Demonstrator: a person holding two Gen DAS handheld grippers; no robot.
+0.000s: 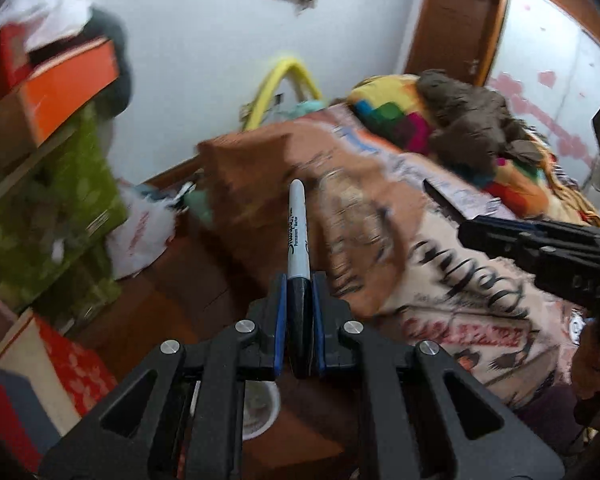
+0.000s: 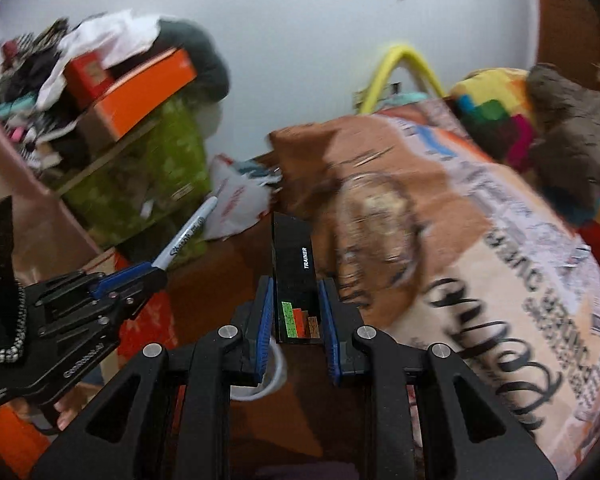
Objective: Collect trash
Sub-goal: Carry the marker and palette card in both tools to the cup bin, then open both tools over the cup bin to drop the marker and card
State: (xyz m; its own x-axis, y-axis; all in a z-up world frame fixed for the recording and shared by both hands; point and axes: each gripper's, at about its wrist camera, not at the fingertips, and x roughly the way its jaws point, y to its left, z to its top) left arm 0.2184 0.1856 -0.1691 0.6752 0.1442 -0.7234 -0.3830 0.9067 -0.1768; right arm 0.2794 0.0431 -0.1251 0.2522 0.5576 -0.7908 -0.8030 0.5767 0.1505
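Brown wooden floor fills the low part of both wrist views, with a bed beside it and a pale wall behind.

Nearest, the left gripper has its jaws pinched on a black-and-grey marker, gripped at its dark end with the grey barrel sticking out ahead. In the right wrist view the same marker angles up from the left gripper, which a hand holds from below. The right gripper clamps a slim black box printed "TRAINER" between its blue pads; it stands upright in the jaws.

Just beyond, a printed blanket in brown and cream covers the bed. Farther on the floor lies a white plastic bag, beside green boxes on a shelf. Above them sits an orange box. A multicoloured pillow and a brown crumpled cloth lie at the far end of the bed, and a yellow hoop leans at the wall.
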